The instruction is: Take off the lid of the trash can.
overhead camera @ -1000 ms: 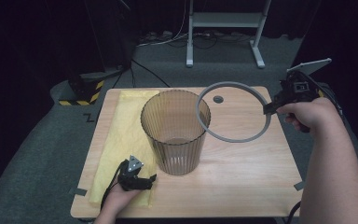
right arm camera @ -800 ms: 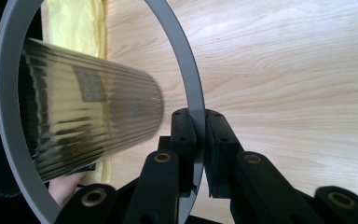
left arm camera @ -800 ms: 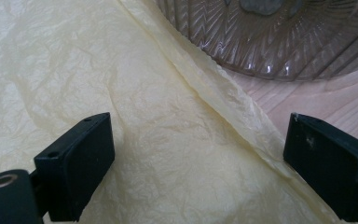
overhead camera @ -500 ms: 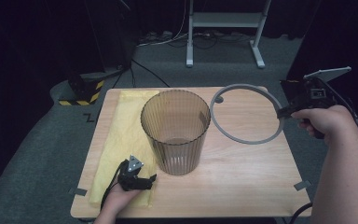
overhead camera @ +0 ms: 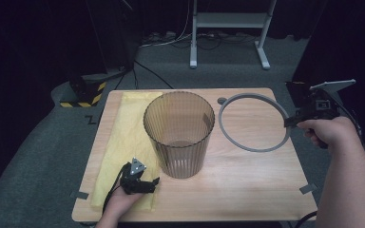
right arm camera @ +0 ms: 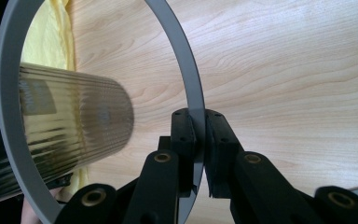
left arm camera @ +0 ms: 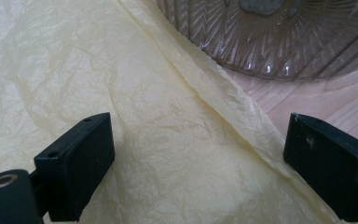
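Nearest us in the high view, the left hand point(overhead camera: 119, 202) rests on the near left corner of the board point(overhead camera: 247, 190), holding the left gripper point(overhead camera: 140, 183). In the left gripper view we see its jaws spread wide, with nothing between them. Under and between the jaws lies the crumpled yellow bag point(left arm camera: 121, 116), flat on the wood. The bag's folded edge runs on a slant between the two jaws, passing just inside the right-hand one. Beyond the jaw tips, at the top of that view, we see the ribbed base of the bin point(left arm camera: 270, 42), standing on bare wood just past the bag's edge.

In the high view the bin point(overhead camera: 180, 137) stands upright near the middle of the board, open end up, just beyond and to the right of the left gripper. The bag point(overhead camera: 123, 137) stretches away along the board's left side, to the left of the bin.

Farther off on the right, the right hand point(overhead camera: 330, 130) holds the right gripper point(overhead camera: 290, 121) at the board's right edge. In the right gripper view we see its jaws closed on the rim of the grey ring point(right arm camera: 186, 84); the ring extends away from the fingertips. In the high view the ring point(overhead camera: 254, 121) shows over the far right part of the board, to the right of the bin and apart from it. We cannot tell whether its far side touches the wood.
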{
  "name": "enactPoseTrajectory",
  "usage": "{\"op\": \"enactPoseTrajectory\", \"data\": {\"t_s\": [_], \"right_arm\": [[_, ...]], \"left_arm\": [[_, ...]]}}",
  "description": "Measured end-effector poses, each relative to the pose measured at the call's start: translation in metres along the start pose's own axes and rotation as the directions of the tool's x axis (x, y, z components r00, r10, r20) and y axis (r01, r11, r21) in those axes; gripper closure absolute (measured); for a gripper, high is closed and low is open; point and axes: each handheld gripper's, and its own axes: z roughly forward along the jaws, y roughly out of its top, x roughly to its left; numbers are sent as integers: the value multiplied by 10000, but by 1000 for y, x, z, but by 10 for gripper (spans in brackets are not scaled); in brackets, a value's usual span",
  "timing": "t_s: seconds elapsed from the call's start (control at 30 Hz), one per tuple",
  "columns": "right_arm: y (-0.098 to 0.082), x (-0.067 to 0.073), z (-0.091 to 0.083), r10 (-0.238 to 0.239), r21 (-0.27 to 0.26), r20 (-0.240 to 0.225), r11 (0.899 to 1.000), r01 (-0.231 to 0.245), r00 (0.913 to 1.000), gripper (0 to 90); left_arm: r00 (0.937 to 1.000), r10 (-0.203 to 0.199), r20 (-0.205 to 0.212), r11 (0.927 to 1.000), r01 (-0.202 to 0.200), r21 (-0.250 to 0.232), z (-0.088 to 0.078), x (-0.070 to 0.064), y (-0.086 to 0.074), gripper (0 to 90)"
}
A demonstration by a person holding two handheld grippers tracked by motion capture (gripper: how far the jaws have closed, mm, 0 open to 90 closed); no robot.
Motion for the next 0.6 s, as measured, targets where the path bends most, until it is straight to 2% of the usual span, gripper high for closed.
{"op": "enactPoseTrajectory", "data": {"t_s": [0.27,0.37,0.4,0.43,0.5,0.57,0.6], "right_arm": [[-1,-8,22,67,65,134,10000,-68,9999,837],[-4,-15,43,122,197,148,9997,-125,9998,837],[-4,-15,43,122,197,148,9997,-125,9998,837],[-5,-19,55,119,268,156,9996,-124,9998,837],[-7,-23,68,147,357,157,9992,-152,9998,837],[-8,-25,72,148,405,159,9991,-155,9998,837],[-10,-29,86,171,511,180,9985,-180,9997,837]], "left_arm": [[10000,-1,17,10000,1,-4,0,0,0,86],[10000,0,16,10000,0,-6,0,0,0,86],[10000,0,16,10000,0,-6,0,0,0,86],[10000,1,16,10000,-1,-3,0,0,0,86],[10000,-3,16,10000,3,-6,0,0,0,86],[10000,-3,18,10000,3,-6,0,0,0,86],[10000,-2,17,10000,2,-7,0,0,0,86]]}}
